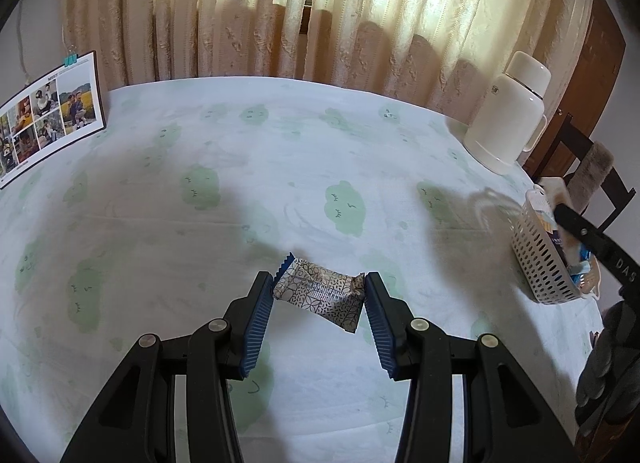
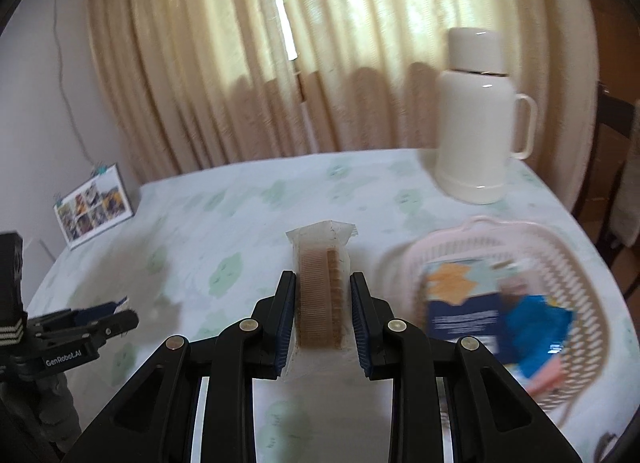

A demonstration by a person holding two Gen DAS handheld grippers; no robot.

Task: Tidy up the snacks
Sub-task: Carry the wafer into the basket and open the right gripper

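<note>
The worktop (image 1: 280, 151), covered in a pale cloth printed with green clouds, carries a cream thermos jug (image 2: 476, 123) at its far right, a photo calendar (image 1: 48, 119) propped at the far left, and a pale perforated basket (image 2: 560, 263) on the right side nearer the person. The basket already holds several snack packs: a dark blue box with a light top, a bright blue packet and something pinkish below them, all too blurred to name further. The step in hand looks like the carry-to-basket stage for both hands at once. The right tool (image 2: 323, 295) is clamped on a clear-wrapped wafer biscuit pack (image 2: 320, 291), which stands lengthways between the pads, just left of the basket and apparently lifted off the cloth. The left tool (image 1: 320, 303) is clamped endwise on a small black-and-white patterned snack packet (image 1: 320, 293), gripped by its crimped ends and hanging over the middle of the worktop, well apart from the basket. The next move most likely calls for swinging the wafer pack rightward over the basket rim and parting the pads above a free spot among the packs, then bringing the patterned packet across the same way; its hold by the thin ends looks light, so a gentle carry seems wise.
</note>
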